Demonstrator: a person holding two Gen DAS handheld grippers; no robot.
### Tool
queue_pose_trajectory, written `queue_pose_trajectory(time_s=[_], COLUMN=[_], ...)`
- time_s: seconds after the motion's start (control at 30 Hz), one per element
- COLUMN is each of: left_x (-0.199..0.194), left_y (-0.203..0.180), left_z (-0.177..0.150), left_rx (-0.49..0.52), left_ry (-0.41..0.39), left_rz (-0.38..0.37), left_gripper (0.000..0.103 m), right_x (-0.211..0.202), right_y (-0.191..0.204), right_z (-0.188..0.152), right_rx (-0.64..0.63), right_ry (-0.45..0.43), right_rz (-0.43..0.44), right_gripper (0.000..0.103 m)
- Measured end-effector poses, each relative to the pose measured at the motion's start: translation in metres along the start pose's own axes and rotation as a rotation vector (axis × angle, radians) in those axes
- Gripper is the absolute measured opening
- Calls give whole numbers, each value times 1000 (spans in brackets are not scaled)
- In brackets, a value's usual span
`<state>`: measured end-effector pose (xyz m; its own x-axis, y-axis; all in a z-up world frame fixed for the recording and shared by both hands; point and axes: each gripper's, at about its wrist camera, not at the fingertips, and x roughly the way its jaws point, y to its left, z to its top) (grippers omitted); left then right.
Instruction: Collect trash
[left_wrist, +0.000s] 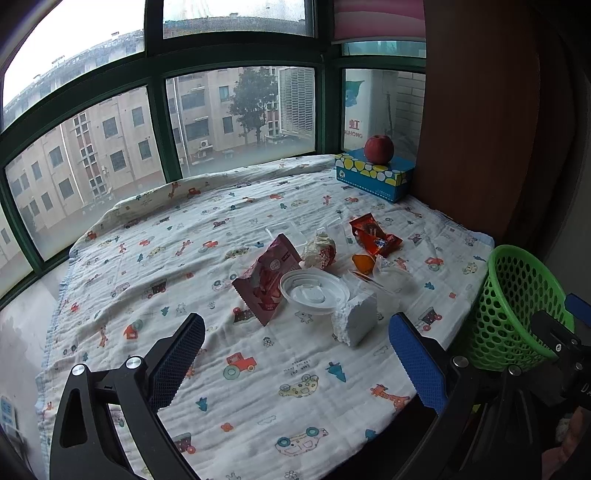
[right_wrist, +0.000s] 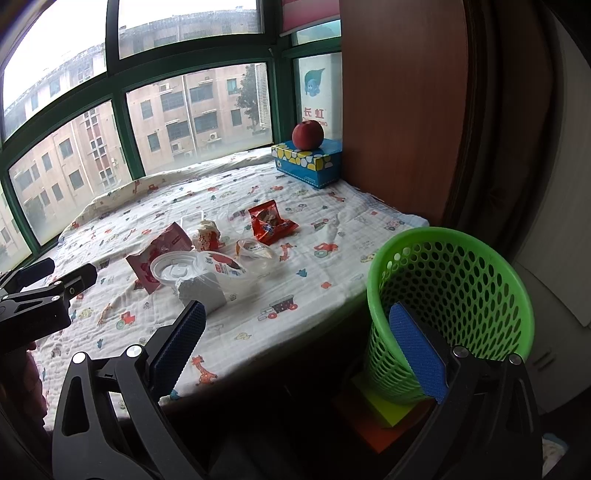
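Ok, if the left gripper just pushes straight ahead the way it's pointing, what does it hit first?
Probably the white foam block, which lies nearest between the open fingers of the left gripper, just ahead of the plastic lid. Depth is hard to judge here.

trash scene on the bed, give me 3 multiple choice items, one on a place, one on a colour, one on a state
1. Where does the apple sit?
A. in the basket
B. on the tissue box
C. on the white lid

2. What colour is the perforated basket?
A. green
B. red
C. white

3. How do both grippers stand?
A. both shut on wrappers
B. left shut, right open
C. both open and holding nothing

Answers:
1 B, the apple rests on top of the blue spotted box by the window.
2 A, its mesh wall and rim are bright green.
3 C, the left gripper and right gripper each show wide-apart fingers with nothing between them; the trash still lies on the blanket.
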<state>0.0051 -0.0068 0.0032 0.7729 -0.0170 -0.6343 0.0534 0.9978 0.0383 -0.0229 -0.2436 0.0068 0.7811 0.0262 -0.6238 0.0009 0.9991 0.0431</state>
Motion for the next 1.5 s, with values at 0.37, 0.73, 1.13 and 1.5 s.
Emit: queue_pose_trajectory(time_s=[0.37,0.73,1.13,1.5], left_x=[7,15,19,19], left_y=[4,6,3,1], left_z=[2,4,6,7], left_rx=[-5,-9,-10,-10], left_ry=[9,25,31,29], left_rz=[3,3,-5,-8], left_gripper=[96,96,96,96], right_x=[3,12,16,15], right_y=[1,3,0,0], right_z=[1,2,3,3], right_rx=[0,-3,7,6], right_ry=[5,19,26,25], right_rz=[0,2,0,-2], right_gripper=[98,98,98,98])
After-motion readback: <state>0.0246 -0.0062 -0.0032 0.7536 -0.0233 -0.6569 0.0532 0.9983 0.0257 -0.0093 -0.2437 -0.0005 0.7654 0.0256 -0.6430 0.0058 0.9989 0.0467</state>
